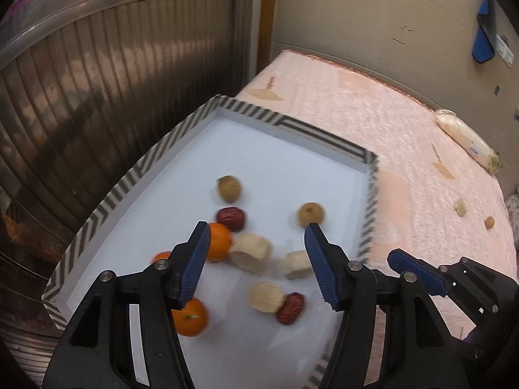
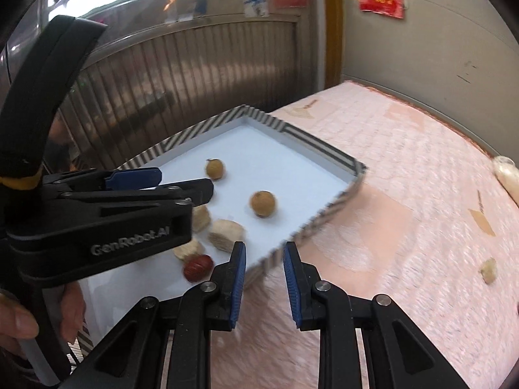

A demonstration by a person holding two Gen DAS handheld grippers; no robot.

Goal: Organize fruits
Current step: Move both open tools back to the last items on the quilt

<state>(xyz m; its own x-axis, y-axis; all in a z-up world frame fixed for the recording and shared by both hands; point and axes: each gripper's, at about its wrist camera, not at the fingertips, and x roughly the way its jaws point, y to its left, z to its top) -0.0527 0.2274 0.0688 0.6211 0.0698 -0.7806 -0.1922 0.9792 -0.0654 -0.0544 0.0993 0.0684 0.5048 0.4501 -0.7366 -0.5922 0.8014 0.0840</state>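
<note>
Hovering over the striped tray [image 1: 107,201], your left tool [image 1: 256,259] stood with its jaws apart and nothing between them. Inside the tray lay the fruits: oranges [image 1: 219,241], red dates [image 1: 231,218], brown longans [image 1: 311,214] and pale chunks [image 1: 251,253]. Your right tool [image 2: 264,283], just beside the tray's near edge over the pink bed cover [image 2: 405,227], was closed and empty.
</note>
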